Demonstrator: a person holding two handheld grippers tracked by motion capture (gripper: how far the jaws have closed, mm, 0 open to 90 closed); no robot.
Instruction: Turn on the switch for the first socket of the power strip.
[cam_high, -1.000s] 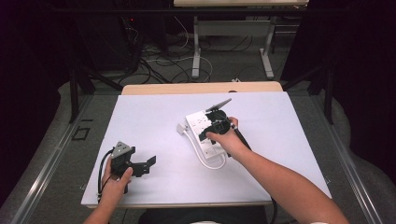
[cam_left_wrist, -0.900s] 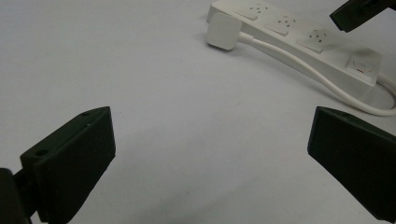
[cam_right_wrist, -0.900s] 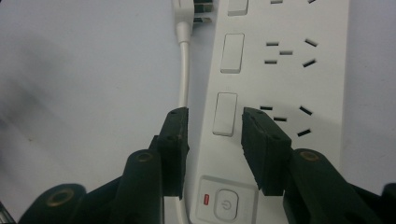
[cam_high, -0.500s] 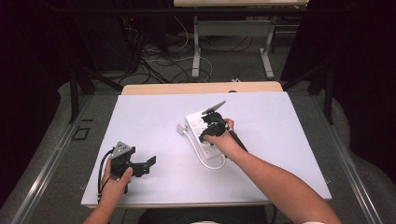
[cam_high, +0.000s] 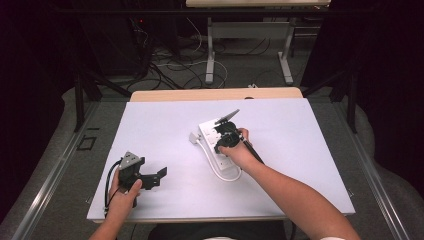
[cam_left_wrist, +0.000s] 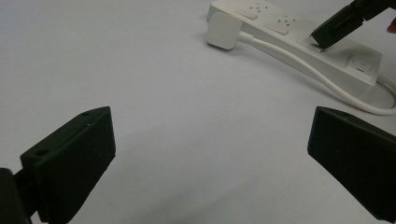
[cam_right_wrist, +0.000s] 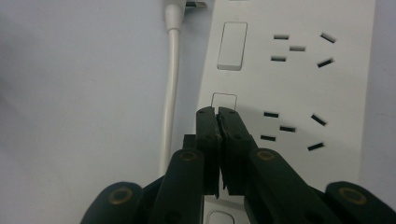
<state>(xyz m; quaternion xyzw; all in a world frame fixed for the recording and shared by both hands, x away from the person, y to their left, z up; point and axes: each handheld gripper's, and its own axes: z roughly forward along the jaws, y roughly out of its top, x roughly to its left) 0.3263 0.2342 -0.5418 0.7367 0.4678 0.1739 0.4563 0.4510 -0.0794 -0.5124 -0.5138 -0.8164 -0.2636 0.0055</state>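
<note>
The right hand-held gripper (cam_right_wrist: 218, 112) is clenched, jaws together on nothing, its tips on the white power strip (cam_right_wrist: 299, 88) at a small rocker switch (cam_right_wrist: 224, 99) just ahead of them. Whether that switch is pressed yet cannot be told; probably this step is under way. The plug (cam_left_wrist: 224, 30) lies loose beside the strip. The left hand-held gripper (cam_left_wrist: 210, 158) rests released on the desk (cam_left_wrist: 140, 70), well apart.

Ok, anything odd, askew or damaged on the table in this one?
Nothing stands out. The white power strip lies flat, intact, its cord looped beside it. The right gripper, jaws shut, points at one switch; the left gripper rests open, apart.
</note>
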